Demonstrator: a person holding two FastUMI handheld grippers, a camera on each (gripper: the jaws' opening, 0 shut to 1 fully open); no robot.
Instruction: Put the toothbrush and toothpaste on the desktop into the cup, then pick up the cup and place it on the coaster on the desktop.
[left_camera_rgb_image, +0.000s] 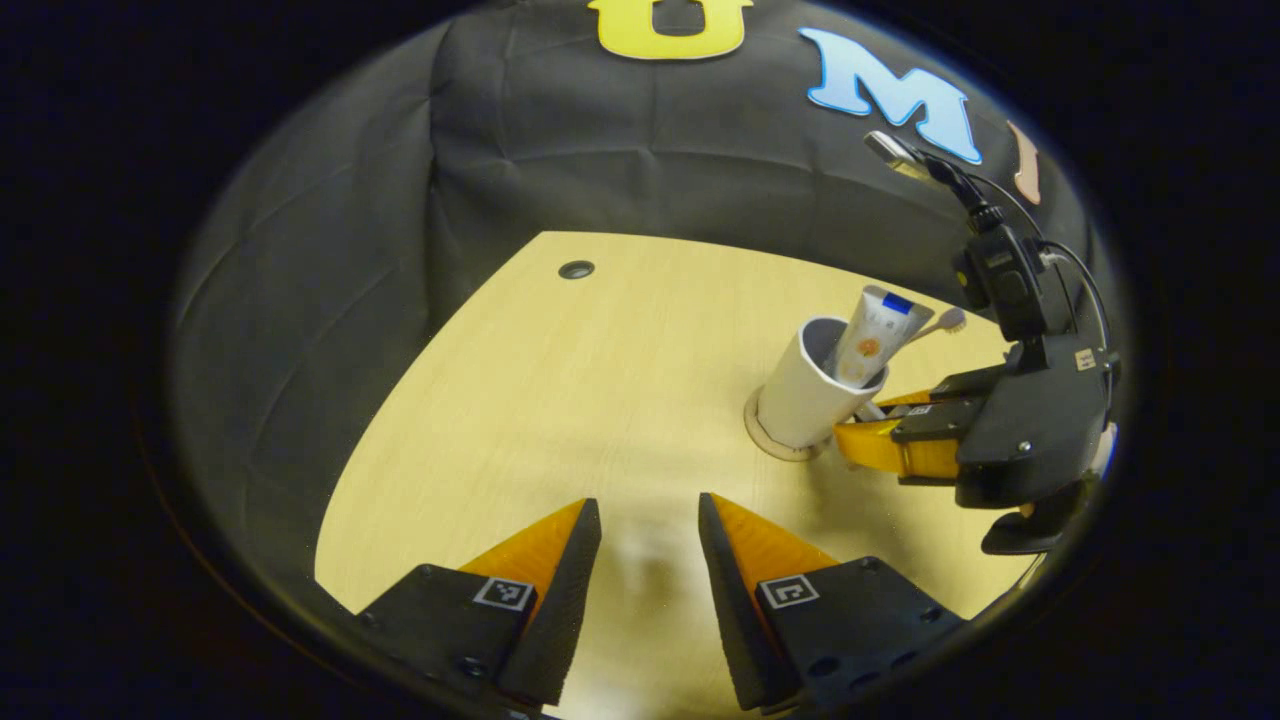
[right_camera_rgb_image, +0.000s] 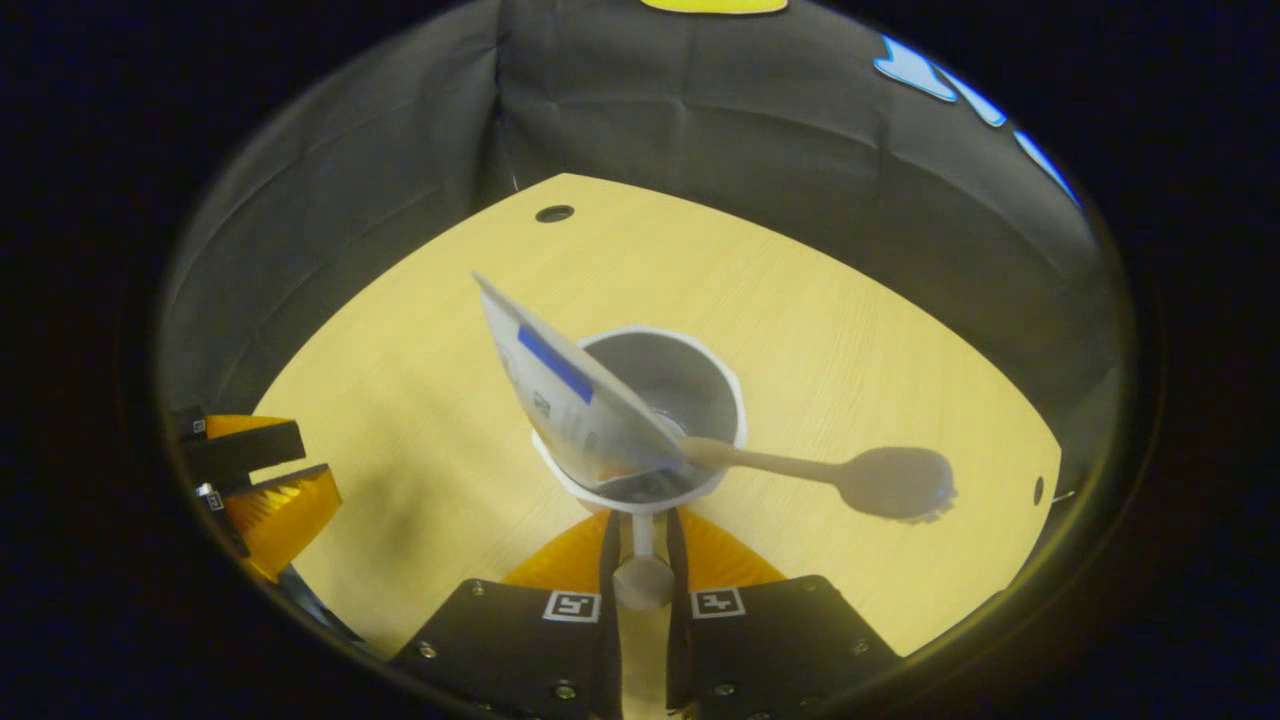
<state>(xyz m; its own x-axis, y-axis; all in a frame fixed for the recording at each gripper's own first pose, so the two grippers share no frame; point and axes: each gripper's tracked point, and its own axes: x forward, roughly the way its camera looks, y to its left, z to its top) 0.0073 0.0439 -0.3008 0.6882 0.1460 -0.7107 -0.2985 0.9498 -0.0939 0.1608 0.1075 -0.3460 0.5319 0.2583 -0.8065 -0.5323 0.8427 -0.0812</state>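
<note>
The light, top-heavy cup (right_camera_rgb_image: 660, 400), holding toothpaste (right_camera_rgb_image: 570, 400) and toothbrush (right_camera_rgb_image: 820, 470), is pinched at its handle (right_camera_rgb_image: 640, 570) by the right gripper (right_camera_rgb_image: 641, 540); left gripper (left_camera_rgb_image: 650, 530) fingers spread

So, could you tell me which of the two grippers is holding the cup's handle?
The right gripper, fingers closed on the handle of the cup; the left gripper hangs open over bare desktop.

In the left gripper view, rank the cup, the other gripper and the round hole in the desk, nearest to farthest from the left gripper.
From the left gripper:
1. The cup, ahead and to its right, standing on the coaster.
2. The right gripper, just past the cup at its right side; nearly level with it.
3. The round hole, far across the desk near the back edge.
</note>
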